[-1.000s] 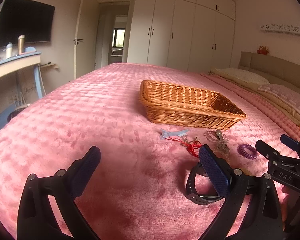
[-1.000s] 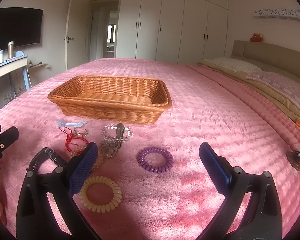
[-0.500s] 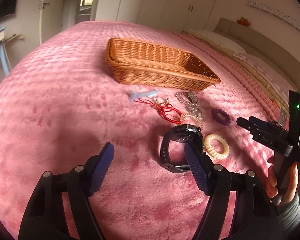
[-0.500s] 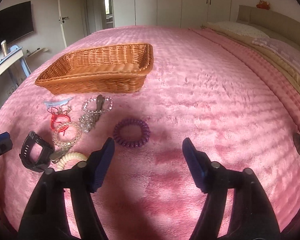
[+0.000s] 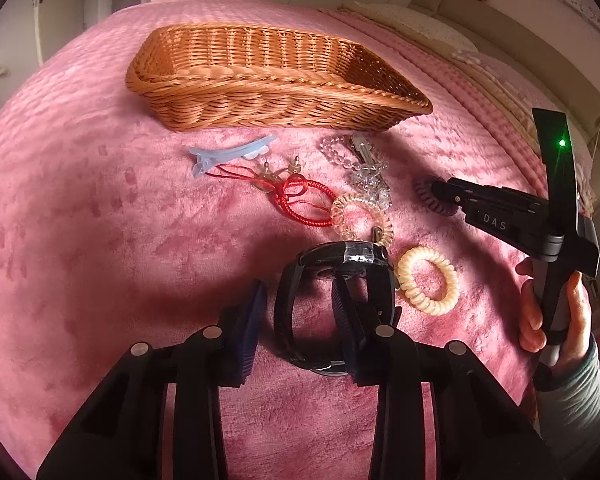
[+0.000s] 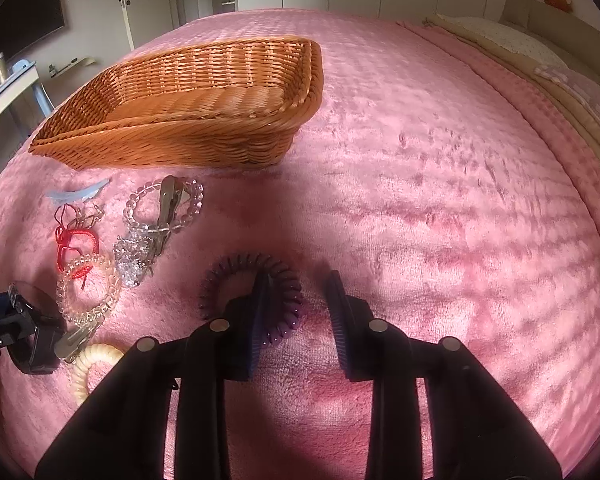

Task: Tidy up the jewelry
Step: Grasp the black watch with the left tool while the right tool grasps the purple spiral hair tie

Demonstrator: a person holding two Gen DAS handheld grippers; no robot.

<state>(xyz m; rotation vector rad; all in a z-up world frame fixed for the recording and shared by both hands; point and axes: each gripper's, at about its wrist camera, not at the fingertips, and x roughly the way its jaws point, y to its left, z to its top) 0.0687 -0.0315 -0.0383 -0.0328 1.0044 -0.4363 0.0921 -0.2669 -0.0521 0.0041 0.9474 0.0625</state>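
A wicker basket lies empty on the pink bed. In front of it lie a blue hair clip, a red cord bracelet, a clear bead bracelet with a metal clip, a clear coil tie, a cream coil tie and a purple coil tie. My left gripper is open, its jaws straddling the left side of a black watch's strap. My right gripper is open, its left finger inside the purple coil tie, the right finger outside it.
The right gripper's body and the hand holding it show at the right of the left wrist view. Pillows lie along the bed's right side. A desk stands at the left beyond the bed.
Both grippers have dropped down and forward onto the jewelry. The left one has narrowed around the watch strap. The right one has narrowed around the purple coil tie's rim.
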